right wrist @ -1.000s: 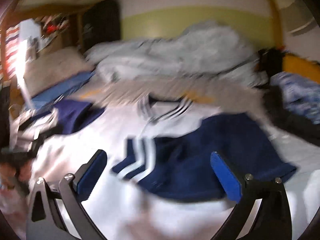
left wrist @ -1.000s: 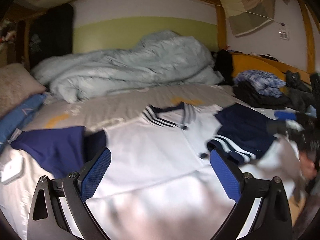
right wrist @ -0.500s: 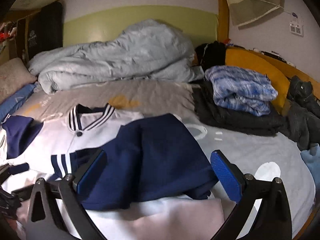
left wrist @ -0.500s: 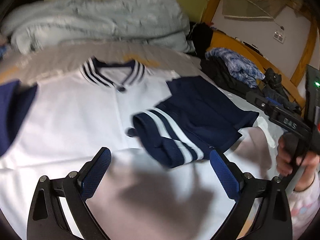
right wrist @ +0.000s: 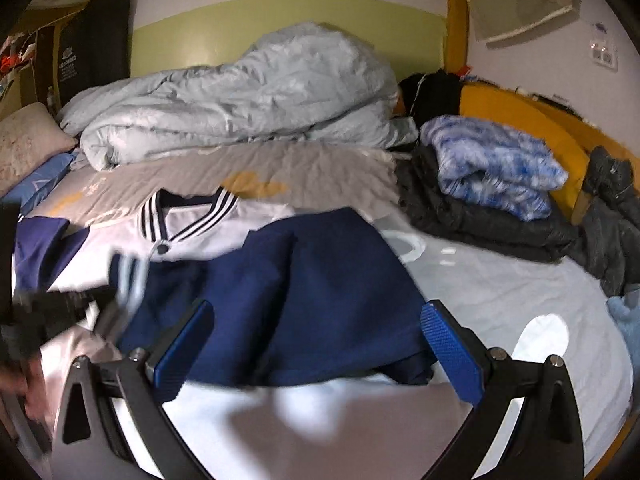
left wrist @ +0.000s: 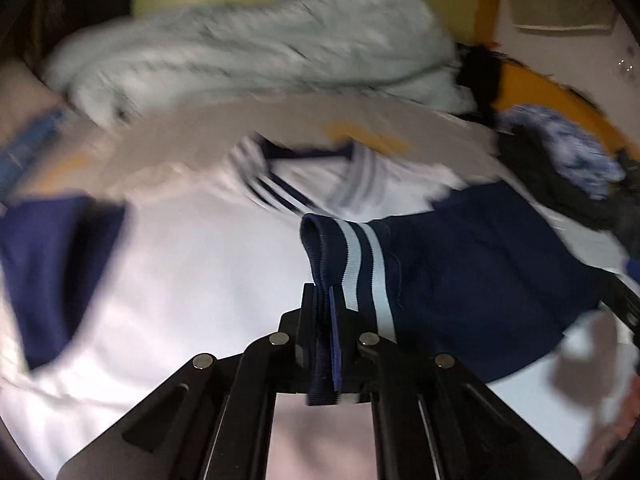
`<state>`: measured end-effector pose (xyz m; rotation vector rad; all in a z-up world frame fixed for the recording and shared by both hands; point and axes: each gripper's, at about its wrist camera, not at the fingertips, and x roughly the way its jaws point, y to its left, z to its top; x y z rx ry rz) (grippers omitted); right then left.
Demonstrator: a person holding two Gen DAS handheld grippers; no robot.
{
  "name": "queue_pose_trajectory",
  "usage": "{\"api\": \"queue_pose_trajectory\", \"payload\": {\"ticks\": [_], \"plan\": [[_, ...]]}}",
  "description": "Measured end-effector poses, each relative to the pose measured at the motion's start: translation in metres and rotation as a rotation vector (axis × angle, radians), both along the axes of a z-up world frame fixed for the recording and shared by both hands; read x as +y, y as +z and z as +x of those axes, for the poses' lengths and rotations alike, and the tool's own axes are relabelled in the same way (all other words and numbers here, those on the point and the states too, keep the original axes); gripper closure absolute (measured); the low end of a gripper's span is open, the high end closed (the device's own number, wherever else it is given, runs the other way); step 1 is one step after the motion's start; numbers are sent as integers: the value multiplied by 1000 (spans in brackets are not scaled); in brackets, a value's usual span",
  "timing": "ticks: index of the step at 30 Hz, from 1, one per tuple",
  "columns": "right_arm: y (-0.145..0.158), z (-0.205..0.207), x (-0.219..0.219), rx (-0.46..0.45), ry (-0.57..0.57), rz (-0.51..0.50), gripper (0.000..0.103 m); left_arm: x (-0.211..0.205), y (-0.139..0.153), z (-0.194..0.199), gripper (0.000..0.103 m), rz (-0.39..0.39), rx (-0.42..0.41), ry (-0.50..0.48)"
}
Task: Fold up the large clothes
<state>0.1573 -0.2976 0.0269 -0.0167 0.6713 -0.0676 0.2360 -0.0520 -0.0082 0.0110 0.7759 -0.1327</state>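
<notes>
1. left gripper (left wrist: 325, 320) has just closed, pinching the striped cuff (left wrist: 352, 256) of the navy sleeve.
2. right gripper (right wrist: 316, 344) gapes wide over the jacket (right wrist: 280, 296) (spread on the bed (right wrist: 500, 280)).

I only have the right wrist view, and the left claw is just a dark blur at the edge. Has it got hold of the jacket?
Observer: Yes. The left claw is shut on the navy sleeve cuff, the ribbed one with two white stripes.
Operator: Is the cuff flat on the jacket?
Observer: No, it stands up out of the claw, its end rolled over.
Operator: And the other sleeve?
Observer: The other navy sleeve lies spread out beside the white jacket body.
</notes>
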Motion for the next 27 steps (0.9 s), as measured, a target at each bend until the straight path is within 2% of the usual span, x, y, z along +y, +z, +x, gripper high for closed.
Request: {"api": "queue_pose_trajectory", "payload": {"ticks": [6, 8, 14, 17, 19, 21, 24, 25, 27], "plan": [[-3, 1, 2, 1, -7, -23, 0, 38, 19, 14, 98, 381, -138, 201], [-4, 2, 3, 7, -5, -21, 0, 51, 17, 17, 98, 458, -139, 241], [-4, 4, -4, 10, -42, -6, 0, 82, -3, 23, 98, 530, -89, 322], [-4, 7, -17, 13, -89, 28, 0, 91, -19, 32, 98, 615, -79, 387], [-3, 7, -29, 11, -130, 55, 0, 105, -30, 39, 98, 576, -31, 407], [-1, 7, -45, 2, -186, 94, 0, 118, -33, 42, 98, 487, 10, 397], [4, 5, -67, -15, -258, 163, 0, 126, -21, 35, 91, 384, -28, 359], [5, 6, -74, -16, -272, 183, 0, 128, -15, 30, 87, 357, -53, 349], [6, 6, -85, -20, -300, 222, 0, 132, -2, 19, 66, 309, -87, 321]]}}
